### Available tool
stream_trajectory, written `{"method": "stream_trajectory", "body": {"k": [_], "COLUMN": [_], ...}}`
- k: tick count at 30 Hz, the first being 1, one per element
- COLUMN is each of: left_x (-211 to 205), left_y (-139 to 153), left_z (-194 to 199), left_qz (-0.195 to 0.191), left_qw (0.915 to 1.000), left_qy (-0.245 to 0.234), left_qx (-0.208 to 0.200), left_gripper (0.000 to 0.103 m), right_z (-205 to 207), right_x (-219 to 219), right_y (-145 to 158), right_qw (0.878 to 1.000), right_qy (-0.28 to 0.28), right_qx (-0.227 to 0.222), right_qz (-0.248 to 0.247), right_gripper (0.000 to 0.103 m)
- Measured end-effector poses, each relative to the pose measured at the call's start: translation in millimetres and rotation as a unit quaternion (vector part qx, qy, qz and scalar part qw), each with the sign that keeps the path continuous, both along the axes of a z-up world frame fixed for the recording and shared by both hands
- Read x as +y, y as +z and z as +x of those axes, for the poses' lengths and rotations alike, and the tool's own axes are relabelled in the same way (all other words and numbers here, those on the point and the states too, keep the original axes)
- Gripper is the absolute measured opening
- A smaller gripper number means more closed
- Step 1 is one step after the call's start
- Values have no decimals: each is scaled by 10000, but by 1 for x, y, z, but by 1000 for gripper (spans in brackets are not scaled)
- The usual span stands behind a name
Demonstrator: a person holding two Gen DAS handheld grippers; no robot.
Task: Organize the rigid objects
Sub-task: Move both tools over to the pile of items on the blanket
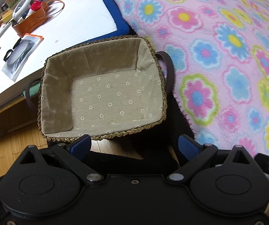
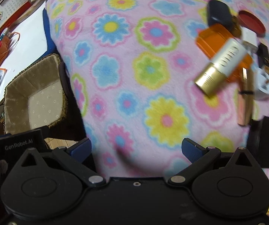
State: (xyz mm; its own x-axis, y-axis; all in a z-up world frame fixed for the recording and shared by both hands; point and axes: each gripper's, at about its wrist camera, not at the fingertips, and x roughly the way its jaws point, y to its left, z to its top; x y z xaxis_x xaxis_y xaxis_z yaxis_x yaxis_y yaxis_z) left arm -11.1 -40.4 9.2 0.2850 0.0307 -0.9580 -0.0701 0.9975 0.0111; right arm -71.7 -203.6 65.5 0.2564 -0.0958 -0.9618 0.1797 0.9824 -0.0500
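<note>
A woven basket (image 1: 104,136) with a beige flowered lining stands empty just ahead of my left gripper (image 1: 134,147), which is open and empty. The basket also shows at the left of the right wrist view (image 2: 18,86). A pile of rigid objects lies on the flowered blanket (image 2: 134,65) at the right: a gold and white cylinder (image 2: 218,67), an orange container (image 2: 213,39), a dark blue case (image 2: 218,13), a red lid (image 2: 250,22), a rose-gold tube (image 2: 244,103) and a white piece (image 2: 264,86). My right gripper (image 2: 136,150) is open and empty above the blanket, left of the pile.
A white table (image 1: 74,18) behind the basket holds an orange pouch (image 1: 31,20) with pens and a silver packet (image 1: 21,56). A blue cushion edge (image 1: 113,13) lies between table and blanket. Wooden floor (image 1: 12,150) shows below. A black box (image 2: 265,142) sits at the right.
</note>
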Motion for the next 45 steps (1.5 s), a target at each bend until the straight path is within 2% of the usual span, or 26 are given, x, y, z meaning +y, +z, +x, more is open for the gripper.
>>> {"method": "stream_trajectory", "body": {"k": [9, 14, 17, 22, 25, 26, 28, 33, 39, 43, 45], "left_x": [-11, -29, -47, -86, -113, -122, -141, -184, -216, -215, -208], "left_y": [5, 14, 21, 32, 32, 32, 33, 40, 33, 21, 19], "left_z": [-6, -12, -18, -28, -27, -26, -23, -12, 7, 26, 40], "left_qz": [42, 91, 99, 103, -129, -231, -411, -611, -500, -318, -269], "left_qw": [9994, 9965, 9922, 9841, 9819, 9810, 9790, 9753, 9751, 9826, 9868], "left_qy": [-312, -717, -1091, -1614, -1802, -1861, -1956, -2113, -2158, -1829, -1593], "left_qx": [-140, -426, -593, -731, -574, -504, -388, -221, -59, 49, 74], "left_gripper": [96, 96, 96, 96, 96, 96, 96, 96, 96, 96, 96], "right_z": [-38, -60, -65, -68, -70, -71, -75, -83, -91, -89, -89], "right_x": [-35, -74, -96, -129, -144, -150, -163, -187, -216, -224, -222], "right_y": [32, 53, 49, 33, 28, 27, 26, 33, 39, 35, 35], "right_qw": [9988, 9967, 9952, 9946, 9945, 9945, 9947, 9924, 9863, 9862, 9871], "right_qy": [185, -165, -381, -726, -865, -909, -998, -1212, -1574, -1584, -1509], "right_qx": [-54, -337, -302, -195, -117, -90, -89, -200, -450, -464, -494], "right_qz": [-452, -726, -853, -714, -571, -508, -219, -55, -210, -131, -180], "right_gripper": [103, 103, 103, 101, 88, 81, 79, 70, 71, 73, 77]}}
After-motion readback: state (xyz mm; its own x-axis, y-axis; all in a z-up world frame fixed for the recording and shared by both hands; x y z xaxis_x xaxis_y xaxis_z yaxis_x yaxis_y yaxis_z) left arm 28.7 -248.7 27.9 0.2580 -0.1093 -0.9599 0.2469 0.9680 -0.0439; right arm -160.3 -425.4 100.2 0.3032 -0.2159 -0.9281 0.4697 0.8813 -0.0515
